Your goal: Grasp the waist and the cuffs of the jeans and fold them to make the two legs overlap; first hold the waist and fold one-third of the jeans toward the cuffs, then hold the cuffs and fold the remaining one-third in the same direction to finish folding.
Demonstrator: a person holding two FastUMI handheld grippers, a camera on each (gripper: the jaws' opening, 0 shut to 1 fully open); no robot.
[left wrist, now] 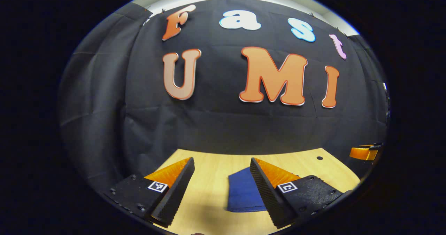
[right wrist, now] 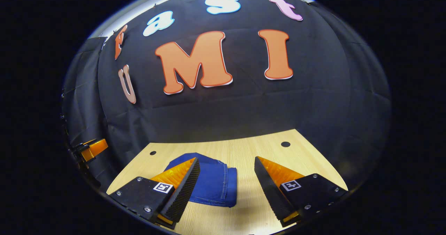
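Observation:
The blue jeans (left wrist: 243, 193) lie folded into a compact stack on the wooden table (left wrist: 209, 179). In the left gripper view my left gripper (left wrist: 222, 188) is open above the table, with the stack to the right of the gap and partly behind the right finger (left wrist: 264, 193). In the right gripper view the jeans (right wrist: 216, 184) lie left of centre, their near left corner hidden by the left finger (right wrist: 183, 189). My right gripper (right wrist: 226, 188) is open and holds nothing. The other gripper (right wrist: 91, 149) shows at the far left edge.
The black cloth wall closes off the back of the table. A small round hole (right wrist: 285, 144) sits in the tabletop at the back right and another hole (right wrist: 153, 153) at the back left. The right gripper's body (left wrist: 364, 152) shows at the left gripper view's right edge.

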